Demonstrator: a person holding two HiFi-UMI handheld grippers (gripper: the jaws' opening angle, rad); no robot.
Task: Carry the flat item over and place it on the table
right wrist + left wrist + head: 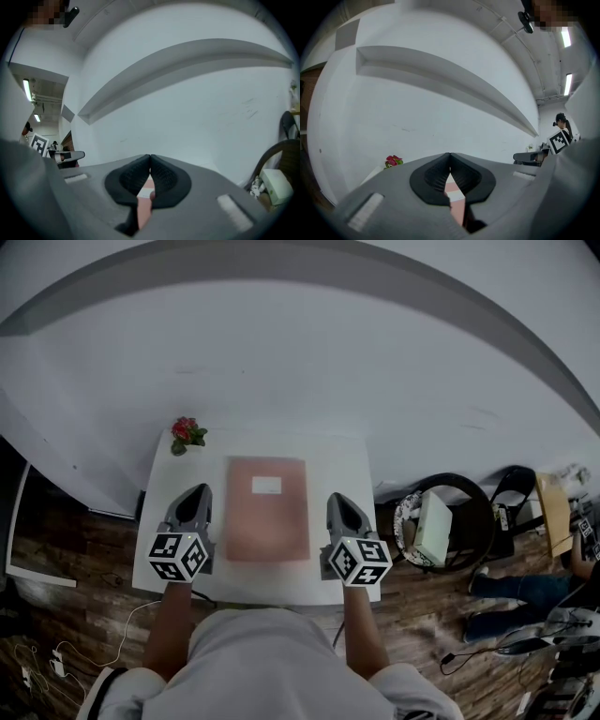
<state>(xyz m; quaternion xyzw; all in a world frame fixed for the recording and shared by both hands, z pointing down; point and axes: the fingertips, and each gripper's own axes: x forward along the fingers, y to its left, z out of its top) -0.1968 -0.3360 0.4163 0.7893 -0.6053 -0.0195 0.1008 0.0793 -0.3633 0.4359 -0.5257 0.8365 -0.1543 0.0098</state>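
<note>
A flat pinkish-brown item (267, 512) with a white label lies in the middle of a small white table (342, 465). My left gripper (197, 491) hovers just left of it, jaws shut with nothing between them. My right gripper (336, 498) is just right of it, also shut and empty. Neither one touches the item as far as I can tell. In the left gripper view the closed tips (450, 157) point at the white wall, with a strip of the flat item (457, 194) visible below them. The right gripper view shows the same: closed tips (150, 158) above the flat item (144, 206).
A small pot of red flowers (187, 433) (393, 161) stands at the table's back left corner. A black chair (473, 512) holding a white box (433, 526) stands to the right. A person's legs (506, 601) lie further right. Cables (56, 652) trail on the wooden floor at left.
</note>
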